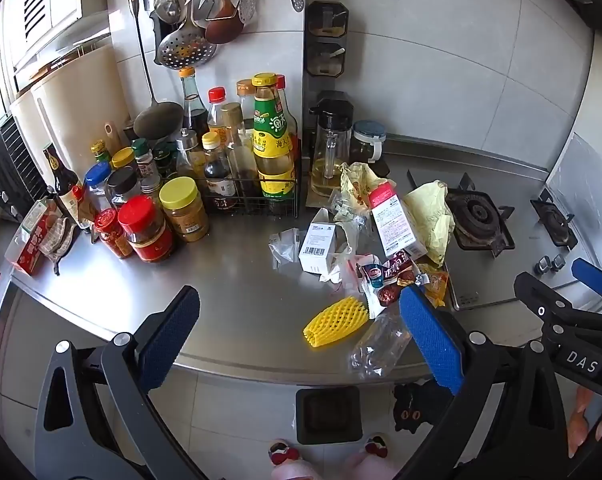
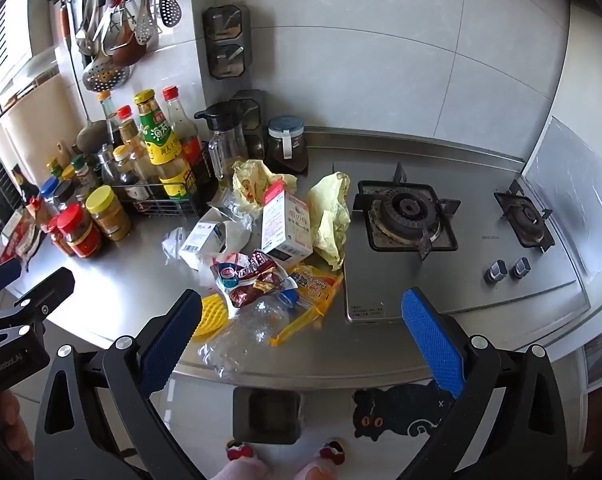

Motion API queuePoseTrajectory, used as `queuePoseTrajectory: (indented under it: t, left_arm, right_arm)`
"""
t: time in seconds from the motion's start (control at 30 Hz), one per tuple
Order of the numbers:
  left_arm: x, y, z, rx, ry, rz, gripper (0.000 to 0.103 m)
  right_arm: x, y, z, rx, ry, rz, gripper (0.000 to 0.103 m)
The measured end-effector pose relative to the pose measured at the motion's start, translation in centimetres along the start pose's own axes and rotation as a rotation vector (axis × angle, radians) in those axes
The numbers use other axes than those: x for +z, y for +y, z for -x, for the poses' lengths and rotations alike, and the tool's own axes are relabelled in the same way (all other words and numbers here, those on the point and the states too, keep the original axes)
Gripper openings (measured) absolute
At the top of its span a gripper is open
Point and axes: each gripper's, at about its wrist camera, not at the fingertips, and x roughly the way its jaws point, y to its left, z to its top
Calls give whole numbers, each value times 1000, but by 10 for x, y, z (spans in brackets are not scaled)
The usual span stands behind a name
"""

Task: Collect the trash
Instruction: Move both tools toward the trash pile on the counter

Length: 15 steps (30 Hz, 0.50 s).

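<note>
On the floor below the counter (image 2: 141, 280) edge stands a dark bin (image 2: 267, 414). Above the edge hang both grippers — left (image 1: 299, 338), right (image 2: 301, 338) — jaws wide apart, empty. Nearest on the counter lie a crushed bottle (image 2: 245, 332) and yellow net (image 1: 335, 322); behind them wrappers (image 2: 257, 276), then boxes (image 2: 285, 224).

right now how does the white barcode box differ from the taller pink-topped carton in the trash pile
The white barcode box is smaller and plain white with a barcode label; the pink-topped carton is longer, with a pink end and dense printed text. The box lies left in the pile, the carton right, against yellow crumpled paper. Both are cardboard packages lying on the steel counter.
</note>
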Motion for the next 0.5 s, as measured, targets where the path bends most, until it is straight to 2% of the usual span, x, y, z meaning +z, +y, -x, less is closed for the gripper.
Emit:
queuePoseTrajectory:
  t: [0.5]
  left_arm:
    - [5, 2, -3, 12, 4, 2, 95]
  right_arm:
    - [9, 0, 2, -11, -2, 3, 100]
